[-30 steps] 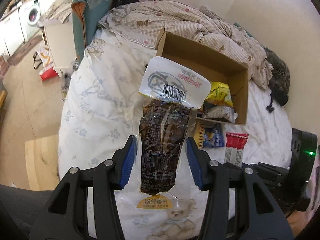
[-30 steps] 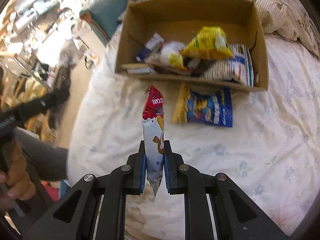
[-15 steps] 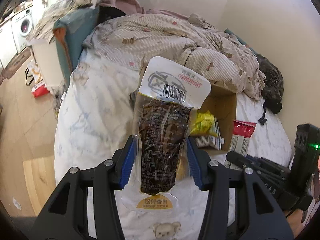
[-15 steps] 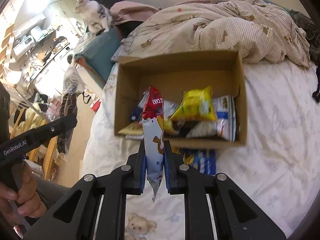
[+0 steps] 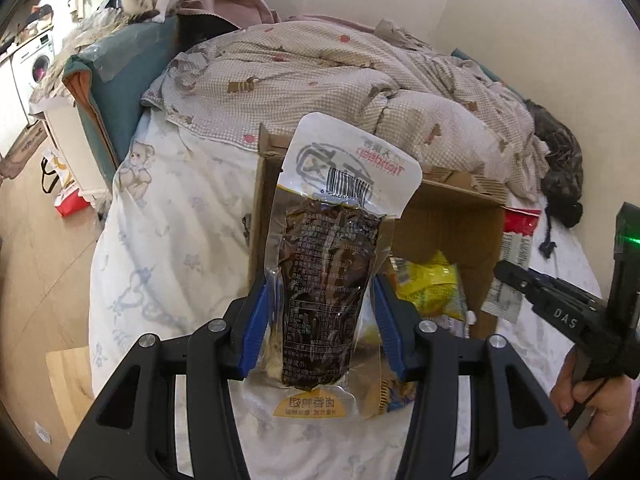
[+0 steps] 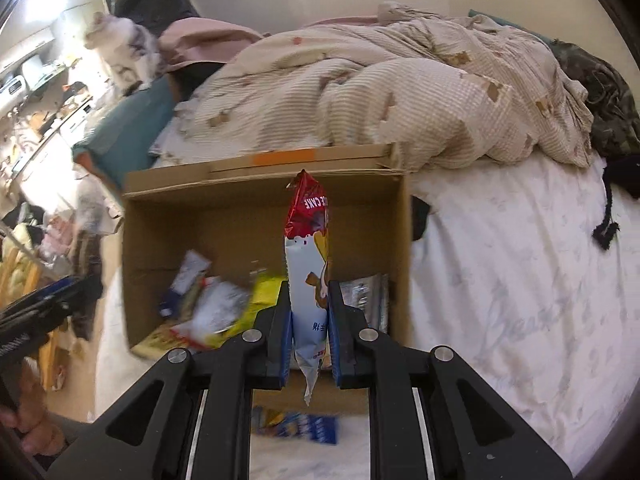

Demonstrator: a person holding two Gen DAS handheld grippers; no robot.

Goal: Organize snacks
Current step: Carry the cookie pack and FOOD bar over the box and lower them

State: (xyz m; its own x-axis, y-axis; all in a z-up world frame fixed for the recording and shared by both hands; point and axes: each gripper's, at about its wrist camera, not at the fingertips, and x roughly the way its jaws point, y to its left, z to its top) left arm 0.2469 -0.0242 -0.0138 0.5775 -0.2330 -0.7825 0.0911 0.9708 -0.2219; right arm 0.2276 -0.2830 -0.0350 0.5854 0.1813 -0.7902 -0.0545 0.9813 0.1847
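My left gripper (image 5: 320, 320) is shut on a clear vacuum pouch of dark brown meat (image 5: 328, 280) and holds it upright over the near part of the open cardboard box (image 5: 448, 216). My right gripper (image 6: 308, 320) is shut on a red and white cake packet (image 6: 306, 264) and holds it upright above the cardboard box (image 6: 240, 224). The box lies on the bed and holds a yellow bag (image 5: 428, 288), a silver packet (image 6: 366, 292) and several other snacks. The right gripper (image 5: 516, 280) with its cake packet (image 5: 514, 248) shows at the right of the left wrist view.
A blue snack bag (image 6: 304, 428) lies on the white sheet (image 6: 520, 280) in front of the box. A rumpled checked duvet (image 6: 380, 92) lies behind the box. A cat (image 6: 120, 48) sits on a teal cushion at the far left. Dark clothing (image 6: 600, 96) lies at the far right.
Both grippers have moved forward with their packets, from short of the box to over it. The box has grown larger in both views.
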